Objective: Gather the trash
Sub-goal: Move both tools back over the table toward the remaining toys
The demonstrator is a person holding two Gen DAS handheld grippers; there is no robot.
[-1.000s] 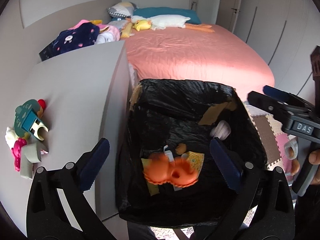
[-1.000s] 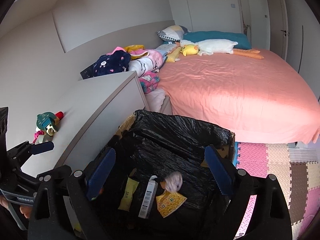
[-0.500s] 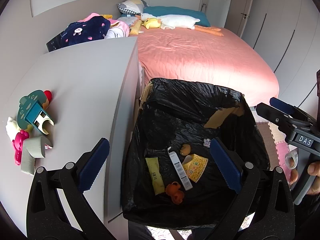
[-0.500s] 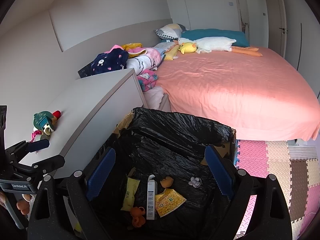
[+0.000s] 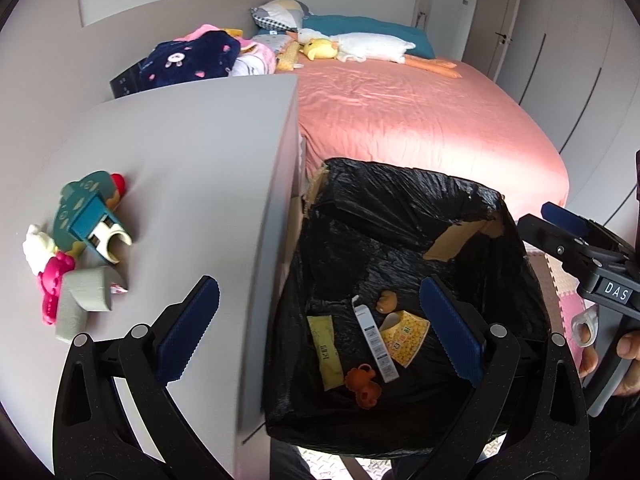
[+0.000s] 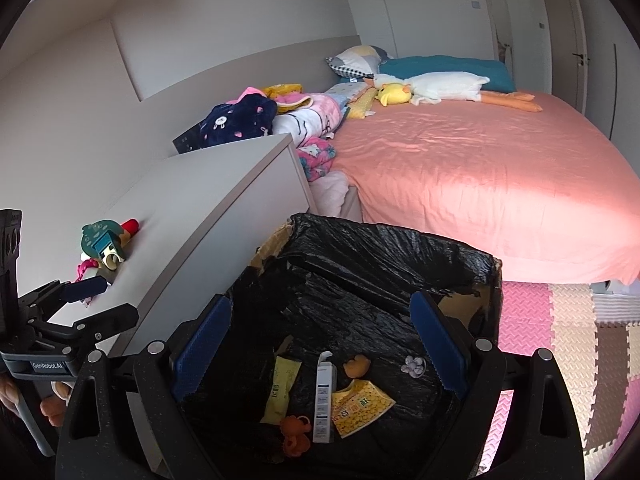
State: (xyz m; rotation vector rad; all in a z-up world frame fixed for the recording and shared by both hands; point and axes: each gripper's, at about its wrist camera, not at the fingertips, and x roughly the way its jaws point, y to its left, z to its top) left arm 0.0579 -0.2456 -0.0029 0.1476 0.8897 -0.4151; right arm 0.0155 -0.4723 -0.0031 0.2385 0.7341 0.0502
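Observation:
A cardboard bin lined with a black bag [image 5: 400,184] [image 6: 380,240] stands between a grey cabinet and the bed. At its bottom lie a yellow sachet [image 5: 325,354] [image 6: 282,390], a slim white box [image 5: 376,340] [image 6: 324,396], a yellow wrapper [image 5: 404,336] [image 6: 360,406], an orange piece [image 5: 362,386] [image 6: 295,436] and a small white bit [image 6: 413,365]. My left gripper [image 5: 320,328] hangs open and empty, one finger over the cabinet top and the other over the bin. My right gripper [image 6: 320,344] is open and empty above the bin.
On the grey cabinet top [image 5: 192,152] lie a teal toy [image 5: 88,216] [image 6: 102,240], a pink toy [image 5: 54,284] and a grey foam piece [image 5: 86,294]. A pink bed [image 6: 480,168] with plush toys lies behind. Foam floor mats [image 6: 560,340] are at the right.
The orange piece and the small white bit, both mid-fall a second ago, now lie at the bin's bottom. My left gripper has shifted left toward the cabinet. Both grippers stay open.

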